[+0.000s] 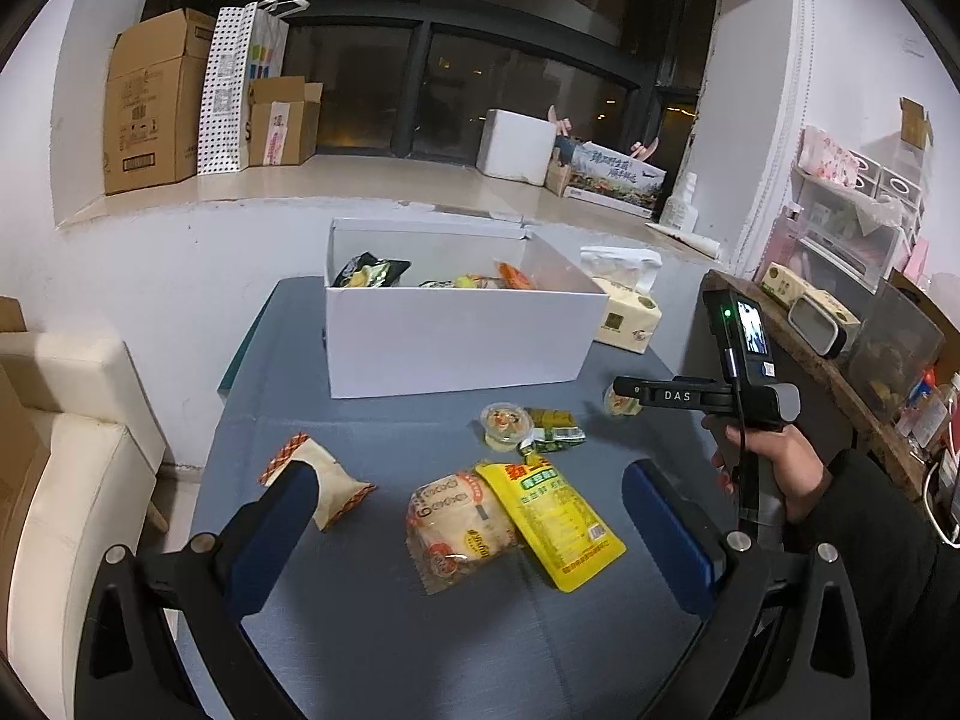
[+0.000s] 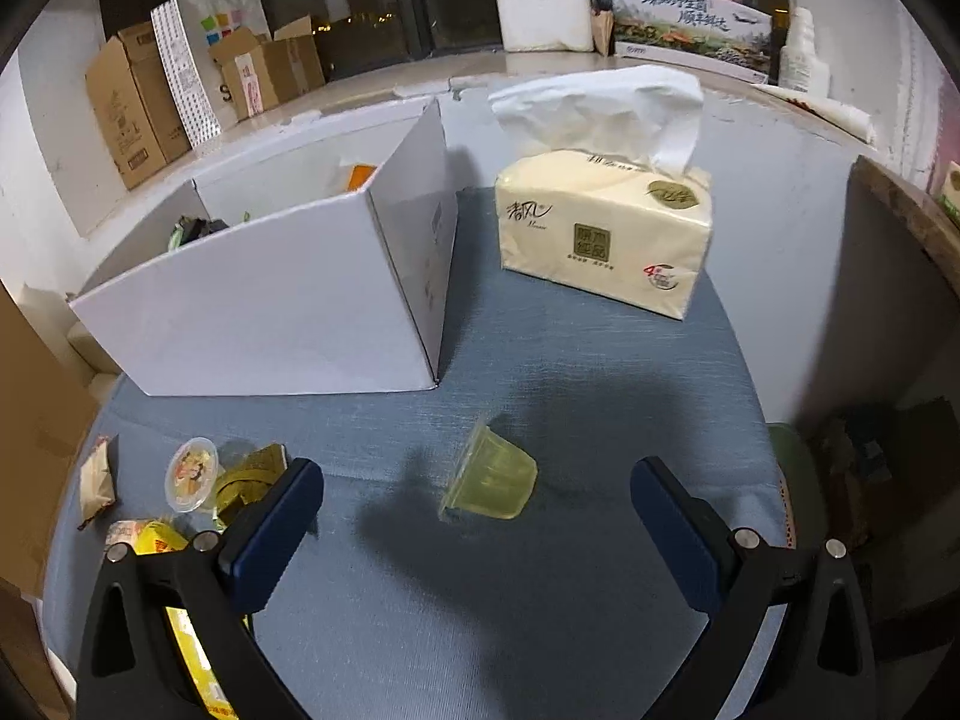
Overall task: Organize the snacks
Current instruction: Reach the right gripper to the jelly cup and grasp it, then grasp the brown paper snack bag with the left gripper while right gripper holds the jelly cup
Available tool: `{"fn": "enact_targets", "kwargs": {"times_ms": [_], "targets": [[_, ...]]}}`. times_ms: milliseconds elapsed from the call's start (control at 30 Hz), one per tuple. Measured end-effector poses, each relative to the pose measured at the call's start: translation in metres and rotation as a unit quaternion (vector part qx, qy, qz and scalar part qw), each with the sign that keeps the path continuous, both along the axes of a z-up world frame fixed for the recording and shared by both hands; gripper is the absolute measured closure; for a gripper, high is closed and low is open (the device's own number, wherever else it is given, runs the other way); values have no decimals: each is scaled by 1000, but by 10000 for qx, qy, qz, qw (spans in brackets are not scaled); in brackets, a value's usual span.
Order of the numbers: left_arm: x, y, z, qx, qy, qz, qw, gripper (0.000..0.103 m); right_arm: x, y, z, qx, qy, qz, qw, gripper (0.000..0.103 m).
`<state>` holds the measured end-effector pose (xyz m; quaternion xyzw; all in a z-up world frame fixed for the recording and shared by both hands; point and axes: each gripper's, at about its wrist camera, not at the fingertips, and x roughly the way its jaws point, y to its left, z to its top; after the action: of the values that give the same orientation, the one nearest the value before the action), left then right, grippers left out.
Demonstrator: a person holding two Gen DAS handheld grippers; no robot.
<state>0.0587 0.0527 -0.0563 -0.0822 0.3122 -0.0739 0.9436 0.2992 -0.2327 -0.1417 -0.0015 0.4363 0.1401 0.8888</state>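
Both your tongs, left point(image 1: 474, 516) and right point(image 2: 477, 510), hang spread; a tissue pack point(image 2: 606, 234) stands beside the white box point(image 2: 288, 306) on the counter point(image 2: 540, 600).

The left tool point(image 1: 474, 516) hangs with its blue fingers point(image 1: 669, 531) spread wide and nothing between them; the right tool point(image 2: 477, 525) is likewise wide apart. A right hand point(image 1: 771, 471) grips its handle.

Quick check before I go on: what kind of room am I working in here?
Most likely a lived-in home room, not a lab: a cream sofa beside the blue-clothed table, cardboard boxes on the window ledge, and a tissue pack next to the white box of snacks.
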Motion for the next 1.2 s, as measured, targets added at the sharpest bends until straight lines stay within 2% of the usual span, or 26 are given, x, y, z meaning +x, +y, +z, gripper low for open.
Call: {"fn": "enact_targets", "kwargs": {"times_ms": [67, 133, 167, 200, 467, 633, 733, 800, 967, 1100, 1200], "targets": [[-1, 4, 0, -33, -2, 35, 10000, 0, 4, 2, -4, 36, 116, -17, 9999, 0], [-1, 7, -1, -59, -1, 78, 10000, 0, 9, 3, -12, 39, 265, -37, 9996, 14], [-1, 9, -1, -65, 7, 89, 9999, 0, 12, 5, -16, -51, 349, -43, 9994, 44], [-1, 11, -2, -66, 15, 111, 9999, 0, 13, 7, -20, -239, 415, -55, 9988, 67], [-1, 23, -13, -141, 126, 267, 9995, 0, 4, 5, -13, -283, 278, 24, 9992, 68], [9, 32, -26, -163, 248, 325, 9990, 0, -16, 3, 3, -295, 52, 40, 9995, 69], [25, 44, -42, -199, 431, 485, 9977, 0, -44, 4, 20, -312, -250, 17, 9992, 69], [37, 51, -52, -186, 548, 641, 9963, 0, -68, 5, 31, -151, -387, 135, 9990, 69], [72, 60, -74, 80, 822, 652, 9944, 0, -129, 10, 50, 356, -549, 341, 9973, 69], [98, 64, -95, 41, 1210, 646, 9905, 0, -158, 17, 55, 393, -632, 361, 9966, 69], [112, 67, -113, 20, 1450, 922, 9851, 0, -169, 22, 58, 446, -675, 454, 9957, 69]]}}
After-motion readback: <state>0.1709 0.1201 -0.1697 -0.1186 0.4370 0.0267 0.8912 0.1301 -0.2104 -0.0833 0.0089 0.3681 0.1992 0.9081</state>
